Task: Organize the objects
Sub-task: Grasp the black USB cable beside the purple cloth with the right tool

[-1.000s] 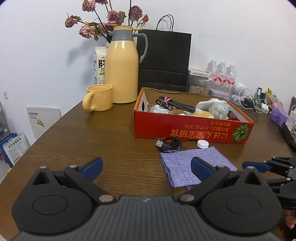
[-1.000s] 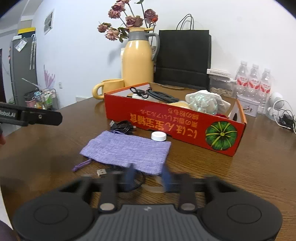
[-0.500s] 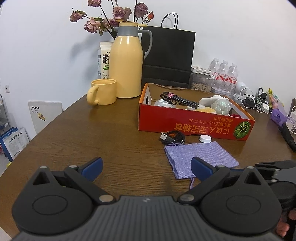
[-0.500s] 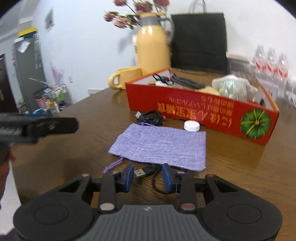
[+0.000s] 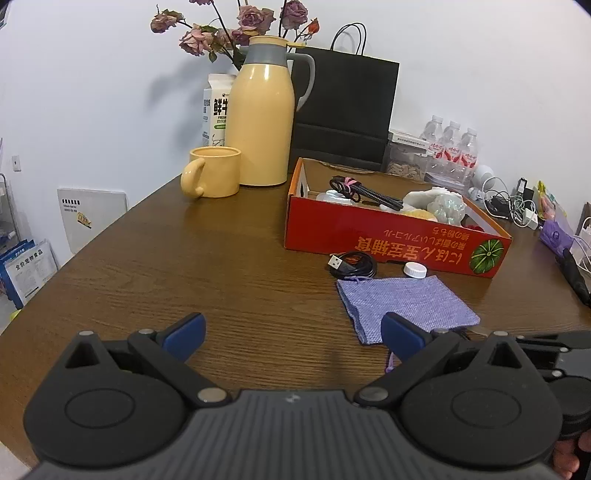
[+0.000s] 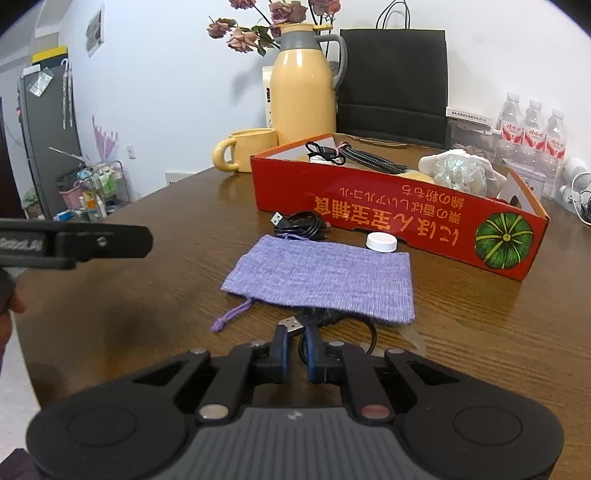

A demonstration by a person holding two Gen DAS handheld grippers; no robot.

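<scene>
Right wrist view: the right gripper [image 6: 294, 345] has its jaws nearly together around the near black cable [image 6: 314, 320], USB plug poking out left, by the purple pouch [image 6: 325, 278]. Left gripper [image 5: 291, 328] gapes wide, empty.

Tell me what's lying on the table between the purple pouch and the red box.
A coiled black USB cable and a white bottle cap lie between the purple pouch and red box, clearest in the right wrist view.

Most of my near cable [image 6: 334, 321] lies hidden under the purple pouch [image 6: 325, 273], only its plug showing at lower centre. My other tool [image 6: 74, 242] is cut off at the frame's left edge and blurred. The flowers [image 5: 236, 26] are clipped by the top edge.
</scene>
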